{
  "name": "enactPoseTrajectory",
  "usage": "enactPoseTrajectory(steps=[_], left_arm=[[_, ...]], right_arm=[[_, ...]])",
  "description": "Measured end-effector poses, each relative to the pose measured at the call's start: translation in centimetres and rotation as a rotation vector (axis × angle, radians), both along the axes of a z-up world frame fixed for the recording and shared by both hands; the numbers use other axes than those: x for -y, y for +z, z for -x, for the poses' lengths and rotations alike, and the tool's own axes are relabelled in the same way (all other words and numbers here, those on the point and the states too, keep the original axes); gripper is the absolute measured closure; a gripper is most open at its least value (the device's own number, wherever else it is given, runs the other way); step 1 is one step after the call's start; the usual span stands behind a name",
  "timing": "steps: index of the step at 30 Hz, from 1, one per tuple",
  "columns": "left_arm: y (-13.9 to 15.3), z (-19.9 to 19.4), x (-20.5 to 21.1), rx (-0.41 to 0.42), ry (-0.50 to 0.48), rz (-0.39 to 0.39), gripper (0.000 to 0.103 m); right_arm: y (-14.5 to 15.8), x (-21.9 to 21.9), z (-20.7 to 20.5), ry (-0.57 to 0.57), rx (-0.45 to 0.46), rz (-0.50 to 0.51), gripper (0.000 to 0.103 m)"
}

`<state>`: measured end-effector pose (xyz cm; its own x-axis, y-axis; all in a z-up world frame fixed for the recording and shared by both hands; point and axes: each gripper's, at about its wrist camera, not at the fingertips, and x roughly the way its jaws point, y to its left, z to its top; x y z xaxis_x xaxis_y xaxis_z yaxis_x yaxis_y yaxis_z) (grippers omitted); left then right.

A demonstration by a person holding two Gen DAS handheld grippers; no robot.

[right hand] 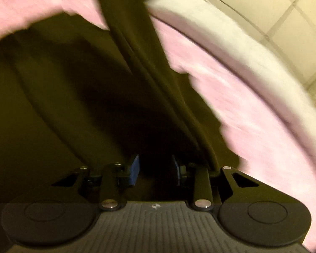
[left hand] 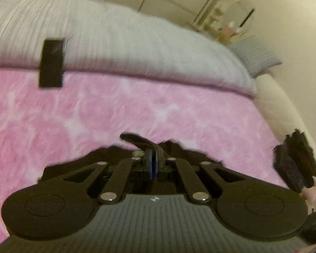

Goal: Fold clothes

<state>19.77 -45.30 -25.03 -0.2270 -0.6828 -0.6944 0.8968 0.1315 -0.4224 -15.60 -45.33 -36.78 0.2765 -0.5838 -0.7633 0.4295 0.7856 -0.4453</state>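
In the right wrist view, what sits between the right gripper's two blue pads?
Dark garment fabric fills the gap between the blue pads of the right gripper; whether they press on it is unclear.

Both views are dim and warm-tinted, with motion blur smearing the pink blanket (left hand: 137,109) and the grey duvet (left hand: 115,42). Fisheye distortion bends the bed edge and darkens the corners. In the right wrist view the dark garment (right hand: 63,105) sinks into near-featureless shadow.

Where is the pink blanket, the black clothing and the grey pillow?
pink blanket (left hand: 137,109): left wrist view, bare middle of its top.
black clothing (right hand: 73,105): right wrist view, the wide dark fabric.
grey pillow (left hand: 257,57): left wrist view, its ribbed face.
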Motion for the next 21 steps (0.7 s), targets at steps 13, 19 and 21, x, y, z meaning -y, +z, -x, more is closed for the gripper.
enactPoseTrajectory(steps=[13,19,21], left_arm=[[-12.6,-0.1,-4.8,0.127,-0.050,-0.376,0.102],[-12.5,-0.8,-5.4,0.170,-0.026,-0.347,0.103],[-11.7,-1.5,-5.7,0.171,0.001,-0.314,0.103]], right_arm=[[2.8,-3.1,5.7,-0.027,-0.003,-0.132,0.031],[4.2,-3.6,6.2,-0.043,0.026,-0.155,0.030],[5.1,-3.3,6.2,-0.052,0.054,-0.148,0.030]])
